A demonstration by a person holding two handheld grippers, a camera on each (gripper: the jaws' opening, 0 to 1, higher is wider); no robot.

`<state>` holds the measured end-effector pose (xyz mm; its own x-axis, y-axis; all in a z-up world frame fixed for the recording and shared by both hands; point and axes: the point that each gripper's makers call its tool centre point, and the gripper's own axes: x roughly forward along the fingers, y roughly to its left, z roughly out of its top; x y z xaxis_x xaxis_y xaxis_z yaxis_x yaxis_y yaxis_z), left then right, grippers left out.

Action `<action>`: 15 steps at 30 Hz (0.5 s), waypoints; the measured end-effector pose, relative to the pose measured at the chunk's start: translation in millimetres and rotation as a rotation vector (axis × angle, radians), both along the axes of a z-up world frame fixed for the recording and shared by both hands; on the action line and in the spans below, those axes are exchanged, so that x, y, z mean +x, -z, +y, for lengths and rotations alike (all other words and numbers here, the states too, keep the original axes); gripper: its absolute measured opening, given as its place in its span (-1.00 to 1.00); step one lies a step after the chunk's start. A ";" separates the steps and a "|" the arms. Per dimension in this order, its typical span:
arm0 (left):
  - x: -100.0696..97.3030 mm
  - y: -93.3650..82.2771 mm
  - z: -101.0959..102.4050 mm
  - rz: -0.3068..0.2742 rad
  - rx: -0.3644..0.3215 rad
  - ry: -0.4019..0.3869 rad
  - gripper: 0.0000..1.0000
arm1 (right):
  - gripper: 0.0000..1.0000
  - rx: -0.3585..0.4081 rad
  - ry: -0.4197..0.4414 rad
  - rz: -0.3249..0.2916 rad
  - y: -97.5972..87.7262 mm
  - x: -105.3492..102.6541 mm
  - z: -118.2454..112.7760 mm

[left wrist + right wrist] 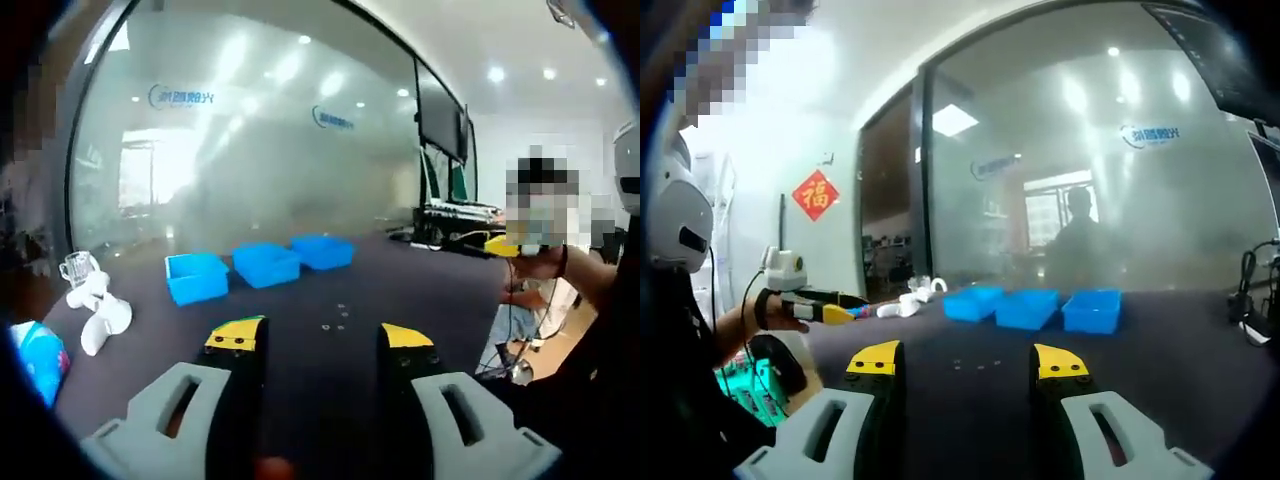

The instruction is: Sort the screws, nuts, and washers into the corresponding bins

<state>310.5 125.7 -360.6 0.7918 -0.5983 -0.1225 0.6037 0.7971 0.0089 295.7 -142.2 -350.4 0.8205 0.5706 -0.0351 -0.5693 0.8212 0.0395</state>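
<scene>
Three blue bins (197,277) (266,264) (323,251) stand in a row on the dark table (300,350). A few small metal parts (338,316) lie on the table between the bins and my left gripper (322,335), which is open and holds nothing. In the right gripper view the same bins (973,303) (1028,308) (1092,310) sit beyond the small parts (975,365). My right gripper (967,360) is open and holds nothing too, and it hovers short of the parts. A hand holds the left gripper (825,312) at the table's far left.
A white object (95,305) and a blue packet (40,360) lie near the table's left end. Behind the bins runs a frosted glass wall (250,150). A person (560,290) stands at the right edge, holding the right gripper (500,245). Cables (1255,320) lie on the table's right side.
</scene>
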 end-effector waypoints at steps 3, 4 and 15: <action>-8.0 5.2 8.1 0.001 0.012 -0.007 -0.14 | -0.10 -0.027 -0.011 0.007 5.5 0.0 3.0; -9.4 6.8 10.9 -0.004 0.027 -0.009 -0.14 | -0.10 -0.032 -0.014 0.008 6.4 -0.2 3.6; -7.4 16.6 21.9 0.020 0.065 0.010 -0.14 | -0.13 -0.107 -0.030 0.040 13.7 8.7 3.4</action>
<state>303.1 147.7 -377.2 0.7828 -0.5964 -0.1774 0.6122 0.7892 0.0480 304.4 -138.8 -364.0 0.7996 0.5864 -0.1297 -0.5937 0.8043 -0.0237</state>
